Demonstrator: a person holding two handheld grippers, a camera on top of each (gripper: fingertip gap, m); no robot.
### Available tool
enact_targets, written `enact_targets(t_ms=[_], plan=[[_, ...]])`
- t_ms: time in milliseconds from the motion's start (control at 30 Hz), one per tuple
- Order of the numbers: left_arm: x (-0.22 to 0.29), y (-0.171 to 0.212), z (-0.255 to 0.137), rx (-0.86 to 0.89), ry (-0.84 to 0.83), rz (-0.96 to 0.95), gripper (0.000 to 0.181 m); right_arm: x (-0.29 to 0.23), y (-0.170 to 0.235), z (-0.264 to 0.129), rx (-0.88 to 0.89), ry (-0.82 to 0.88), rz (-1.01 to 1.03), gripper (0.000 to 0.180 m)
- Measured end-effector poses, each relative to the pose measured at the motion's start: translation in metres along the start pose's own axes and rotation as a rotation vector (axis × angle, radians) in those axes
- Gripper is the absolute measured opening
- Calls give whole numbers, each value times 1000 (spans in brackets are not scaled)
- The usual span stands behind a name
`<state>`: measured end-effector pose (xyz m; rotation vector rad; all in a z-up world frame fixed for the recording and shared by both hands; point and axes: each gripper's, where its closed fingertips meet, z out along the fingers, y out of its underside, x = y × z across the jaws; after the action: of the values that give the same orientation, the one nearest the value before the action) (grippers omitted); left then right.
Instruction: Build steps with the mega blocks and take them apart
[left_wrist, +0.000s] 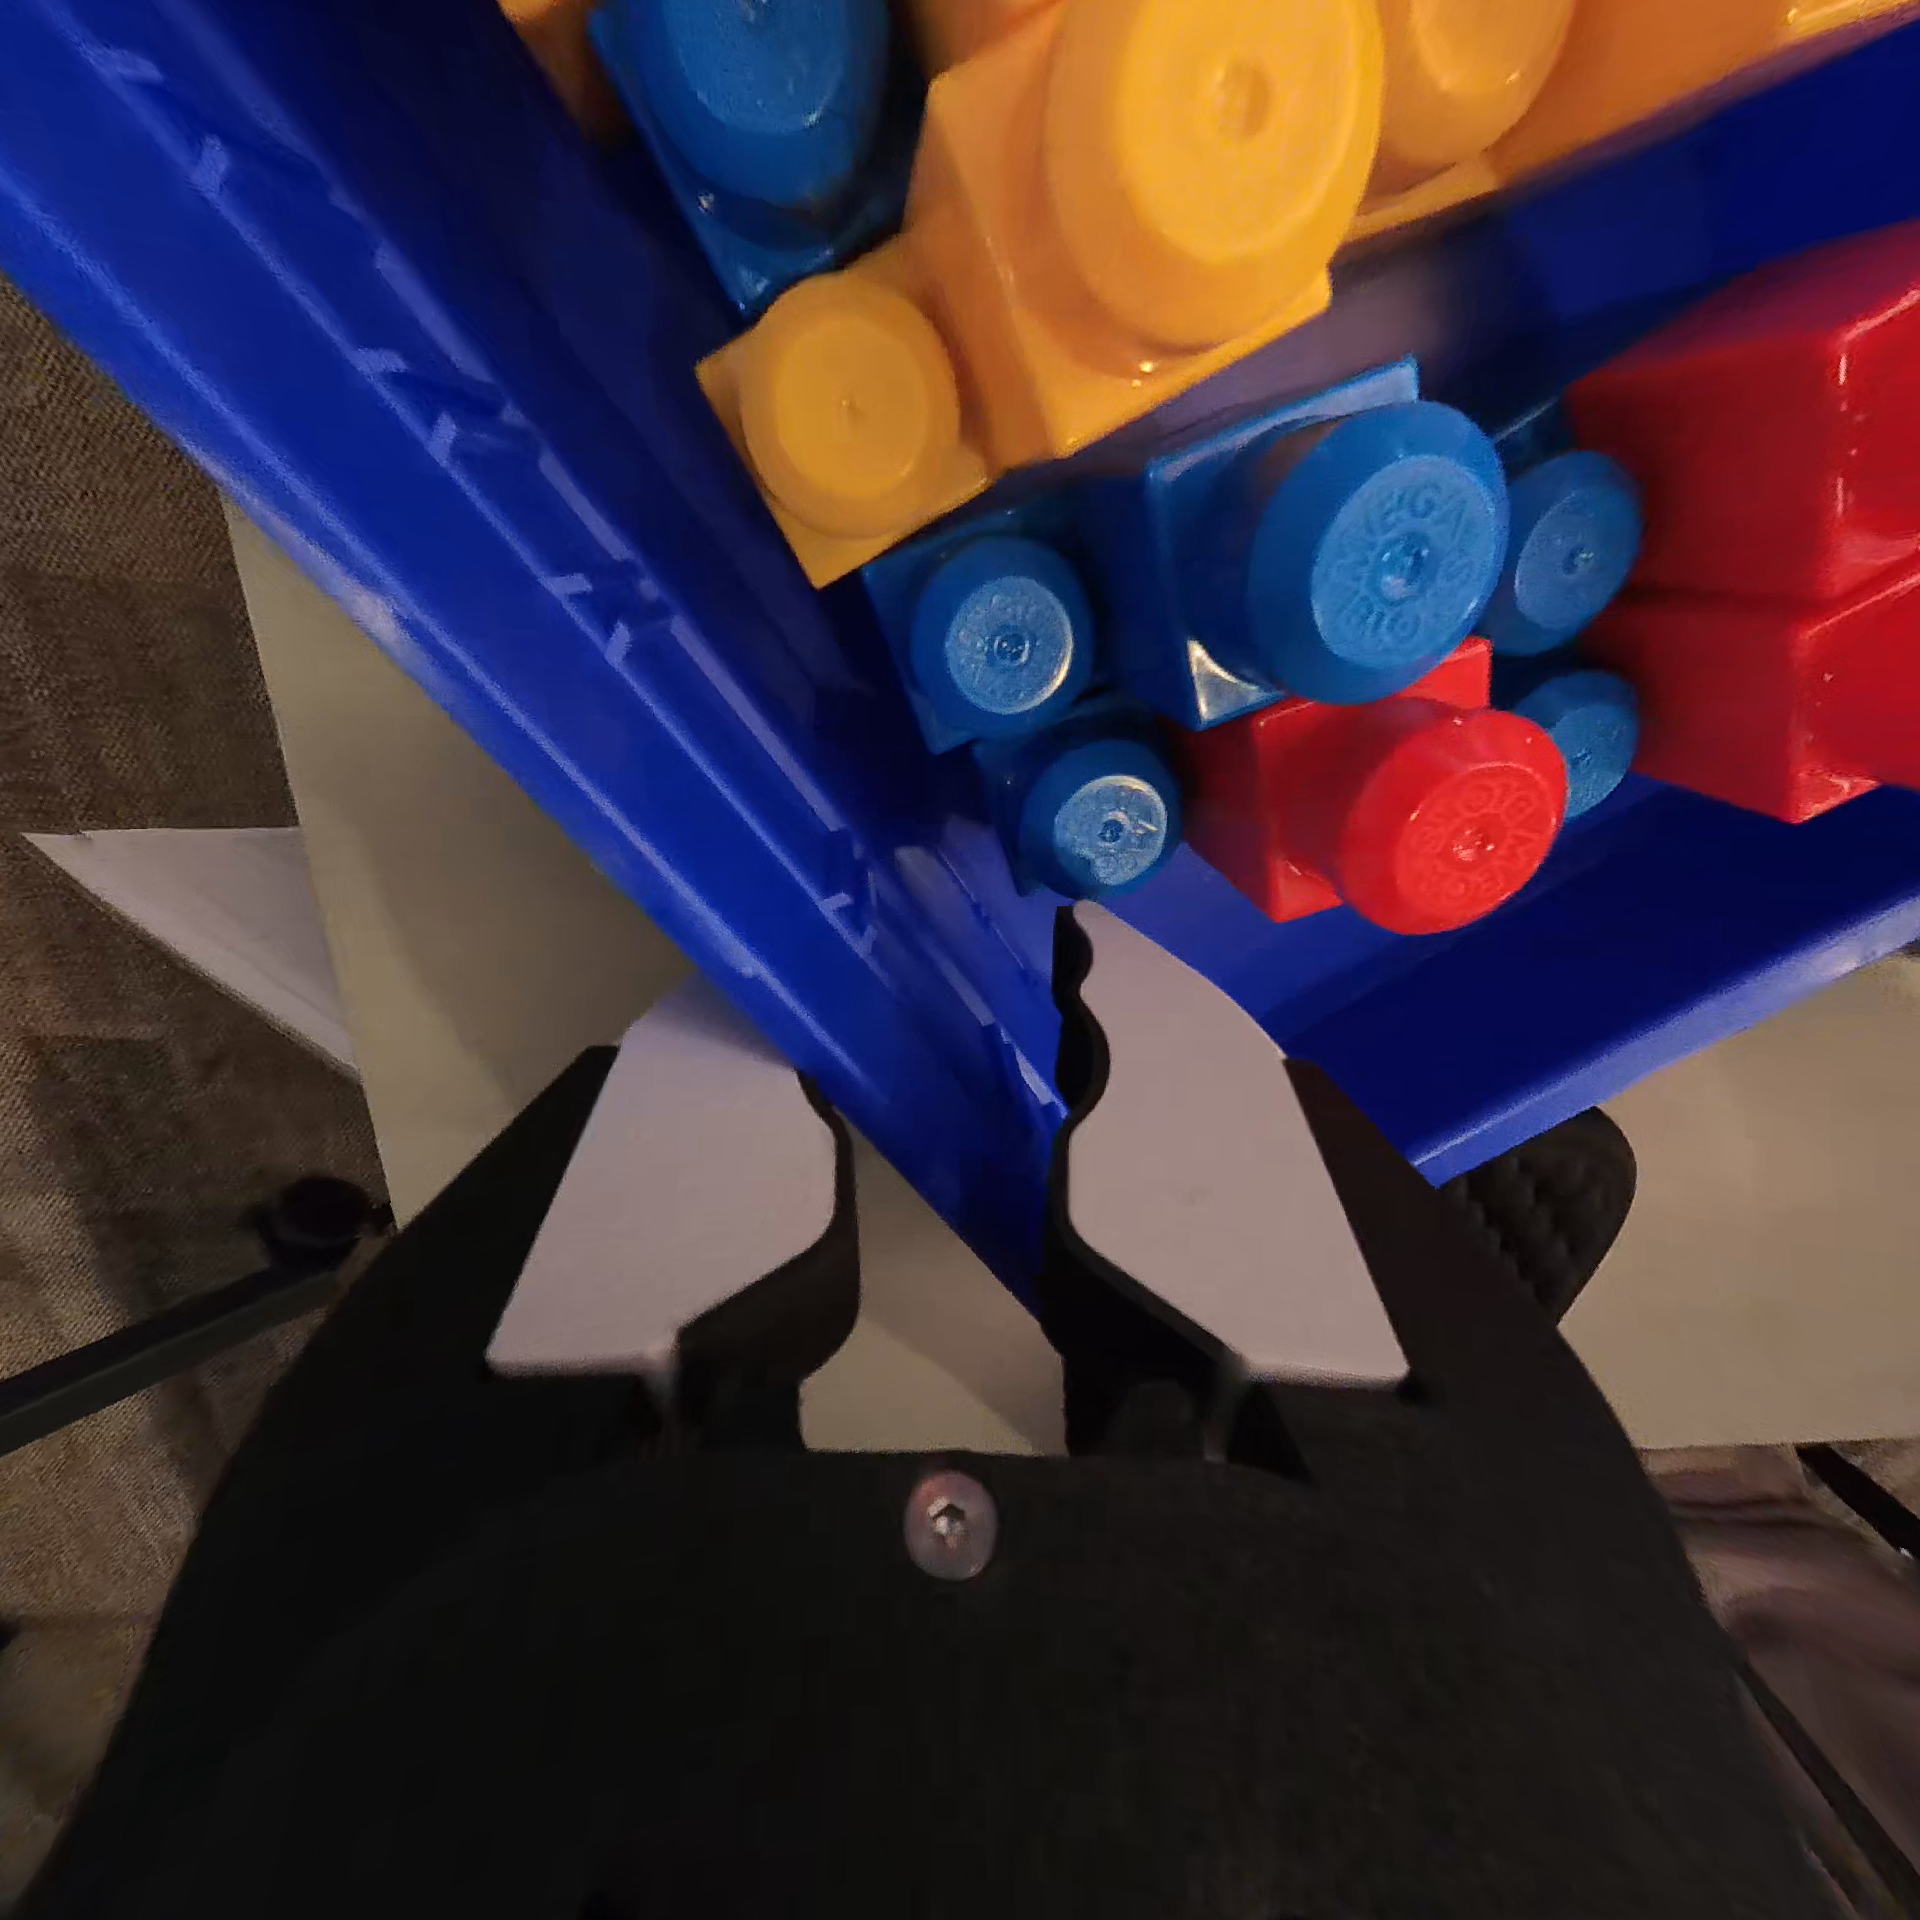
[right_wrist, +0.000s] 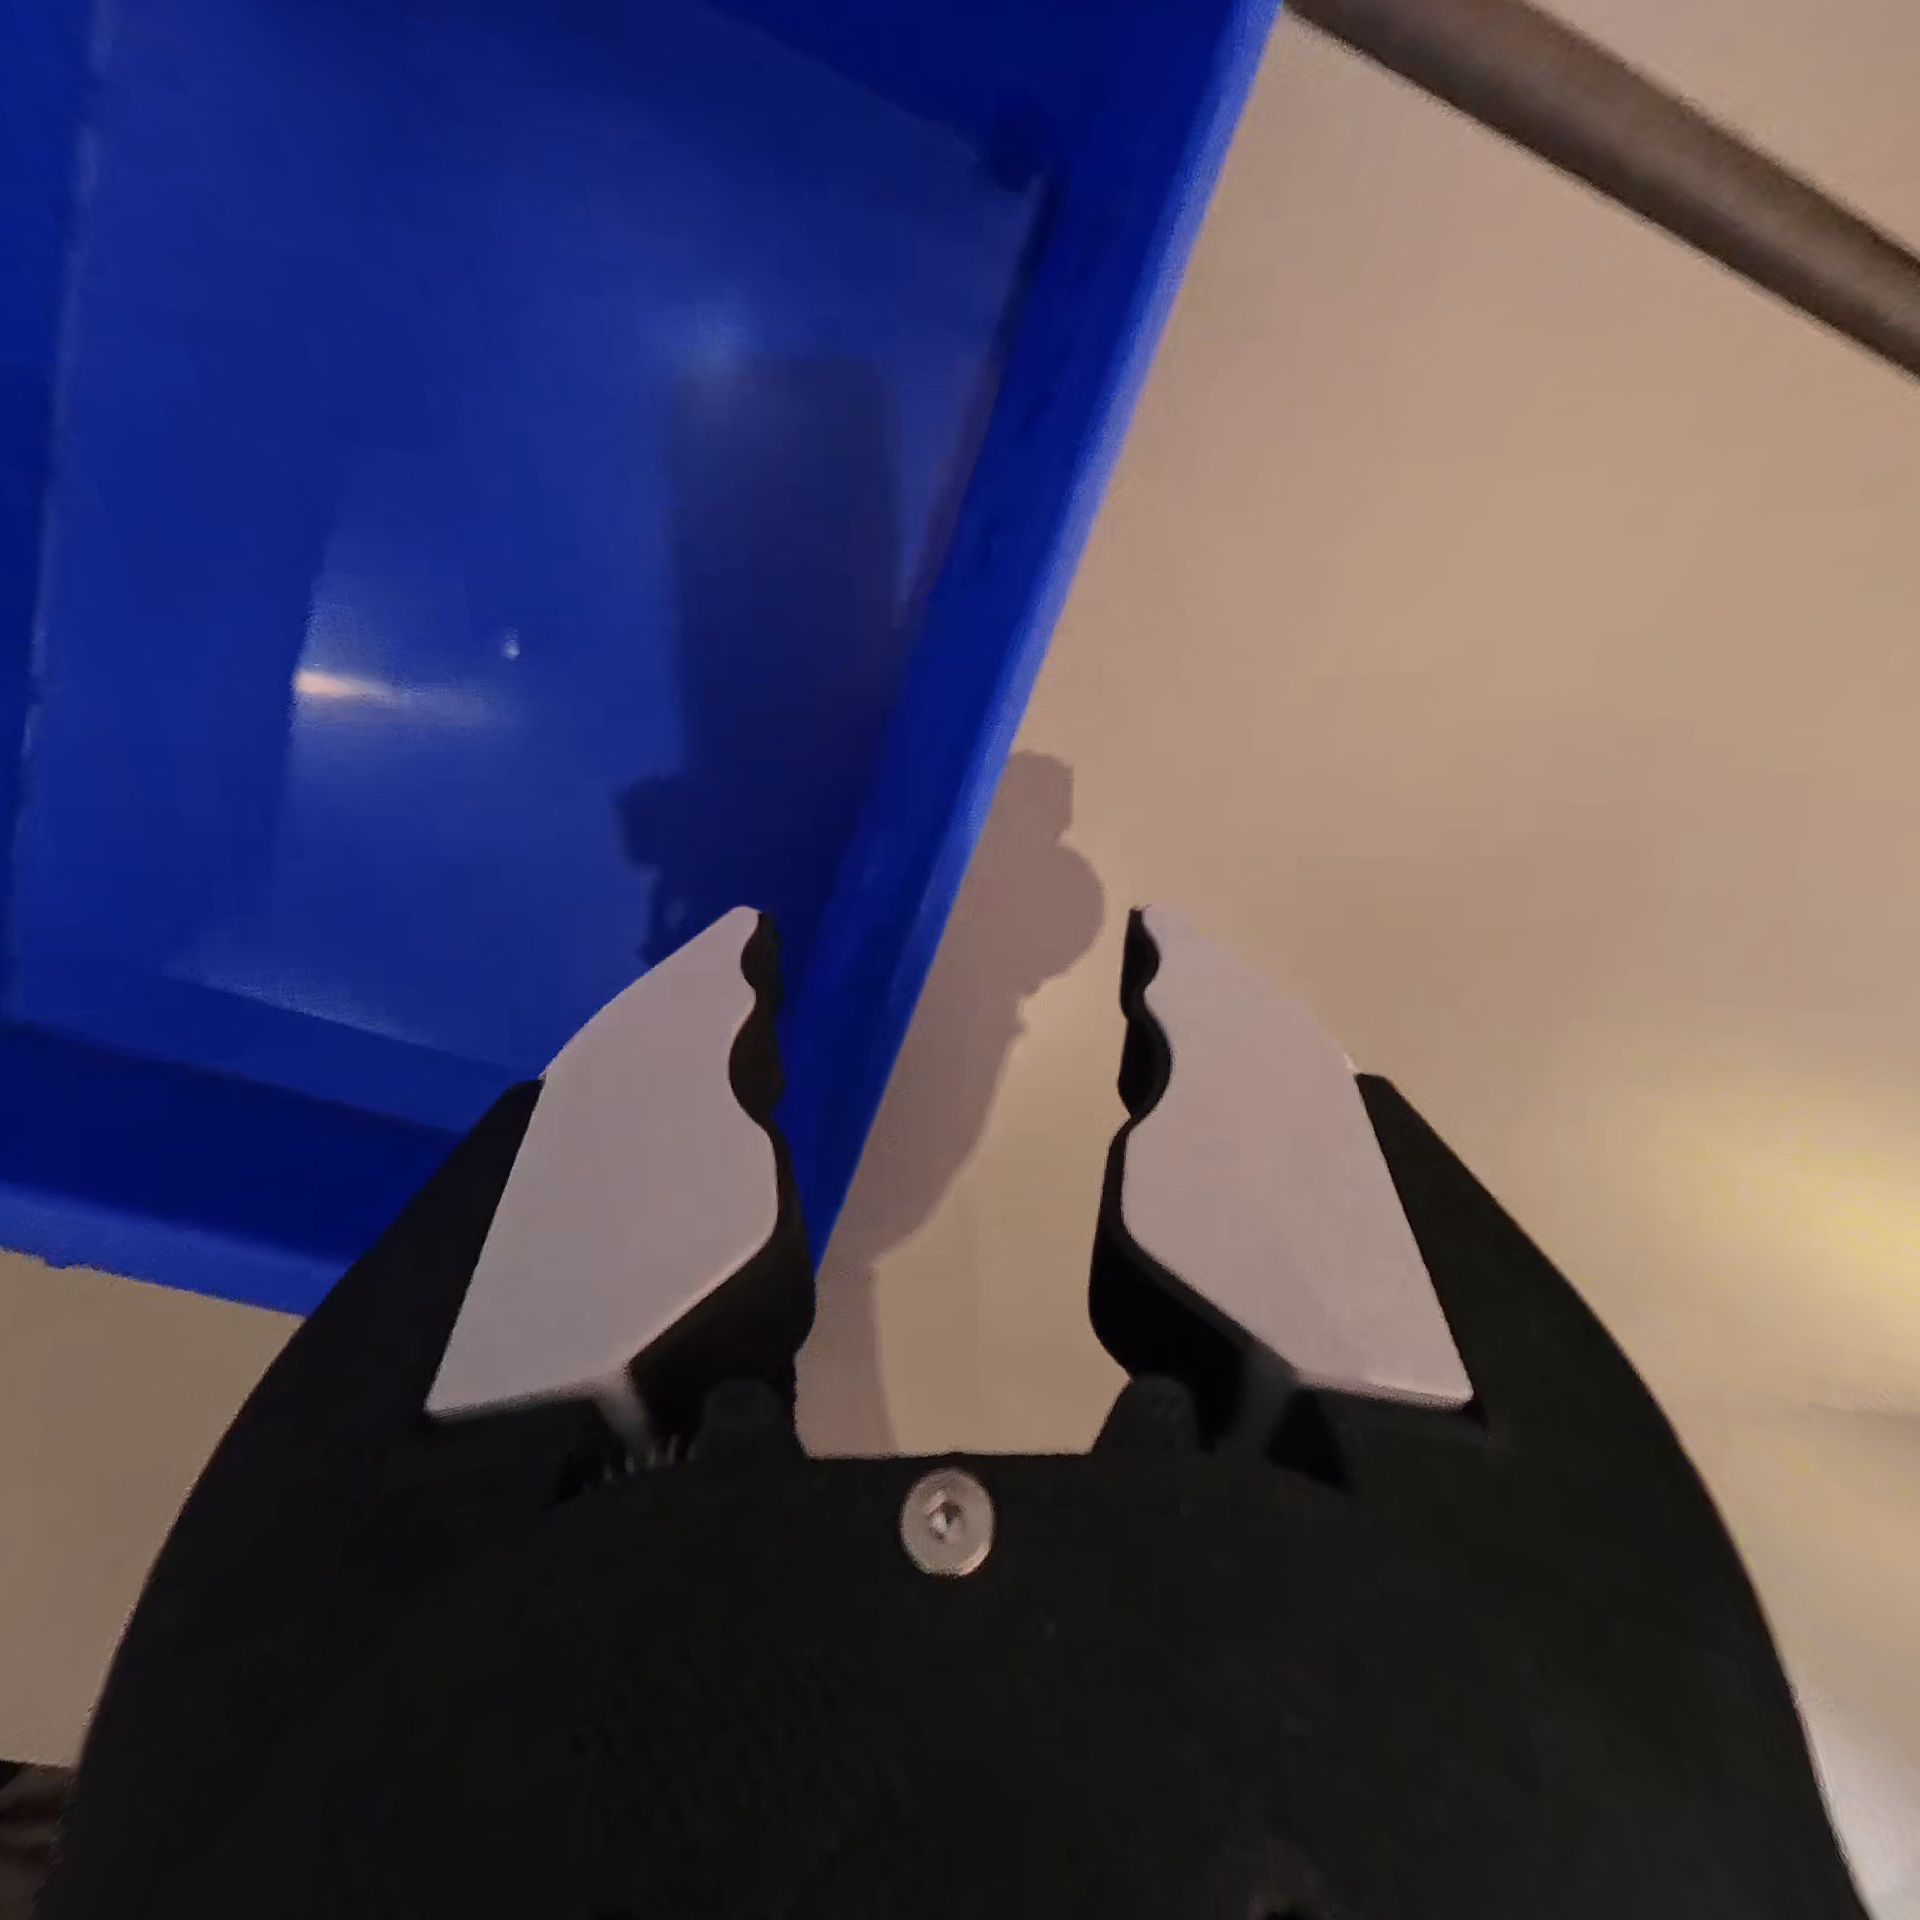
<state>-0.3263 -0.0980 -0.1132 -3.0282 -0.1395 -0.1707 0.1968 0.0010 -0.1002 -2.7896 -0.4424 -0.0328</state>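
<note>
Chunky plastic mega blocks are lying in the blue plastic bin. The left gripper is clamping its corner rim, likely steadying it; the right gripper is straddling its side wall, spread apart

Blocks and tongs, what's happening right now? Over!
Left tongs clamped on blue bin wall. Right tongs open, straddling the bin wall. Yellow, blue, red blocks piled inside, unbuilt. Nothing blocking.

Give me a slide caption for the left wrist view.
Left gripper clamps the blue bin wall beside yellow, blue and red blocks.
</note>
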Motion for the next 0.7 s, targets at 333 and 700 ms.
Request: enact_targets(t_ms=[333, 700], plan=[[6, -28, 5, 55, -48, 95, 18, -16, 24, 22, -287, -171, -42, 19], [40, -44, 11, 47, -45, 196, 9, 77, 43, 23, -295, -256, 57, 6]])
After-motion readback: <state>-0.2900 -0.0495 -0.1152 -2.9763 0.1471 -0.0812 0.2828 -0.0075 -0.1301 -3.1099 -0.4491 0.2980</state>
